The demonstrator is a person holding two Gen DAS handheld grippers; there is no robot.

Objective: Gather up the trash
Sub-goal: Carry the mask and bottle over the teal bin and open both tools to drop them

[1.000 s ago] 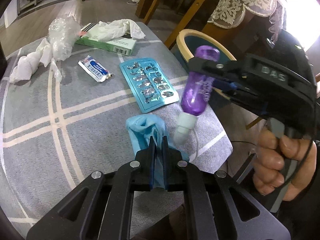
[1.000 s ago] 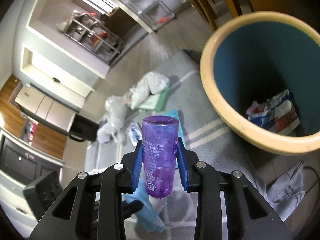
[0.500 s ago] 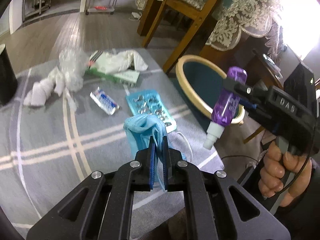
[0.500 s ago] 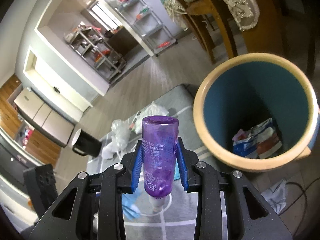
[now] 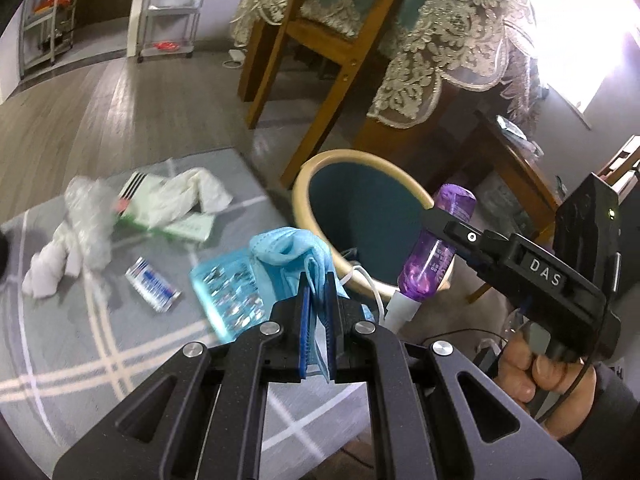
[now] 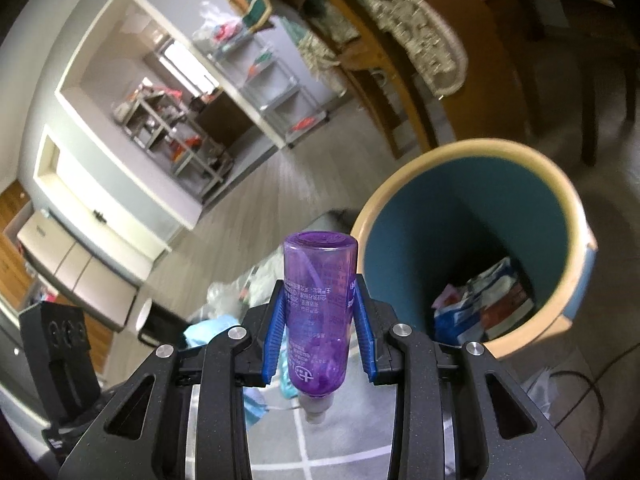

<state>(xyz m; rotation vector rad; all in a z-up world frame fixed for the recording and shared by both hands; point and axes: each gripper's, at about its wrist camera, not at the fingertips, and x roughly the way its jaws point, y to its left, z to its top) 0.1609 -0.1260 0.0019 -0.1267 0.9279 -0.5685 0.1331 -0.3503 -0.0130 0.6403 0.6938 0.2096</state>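
Observation:
My left gripper (image 5: pixel 318 300) is shut on a crumpled blue face mask (image 5: pixel 290 250) and holds it in the air near the rim of the teal bin with a tan rim (image 5: pixel 316 164). My right gripper (image 6: pixel 320 332) is shut on a purple bottle (image 6: pixel 318 312), white cap pointing down; it also shows in the left wrist view (image 5: pixel 436 252), just right of the bin. The bin (image 6: pixel 576 204) holds some wrappers (image 6: pixel 486 314).
On the grey striped cloth (image 5: pixel 60 340) lie a teal blister pack (image 5: pixel 228 292), a small blue-white sachet (image 5: pixel 152 284), a green box (image 5: pixel 188 228) under white tissue (image 5: pixel 188 192), and clear plastic wrap (image 5: pixel 86 204). Wooden chairs (image 5: pixel 316 36) and a lace-covered table (image 5: pixel 460 40) stand behind the bin.
Both grippers have risen and moved toward the bin, carrying the mask and the bottle. The bin's opening now faces both cameras more fully.

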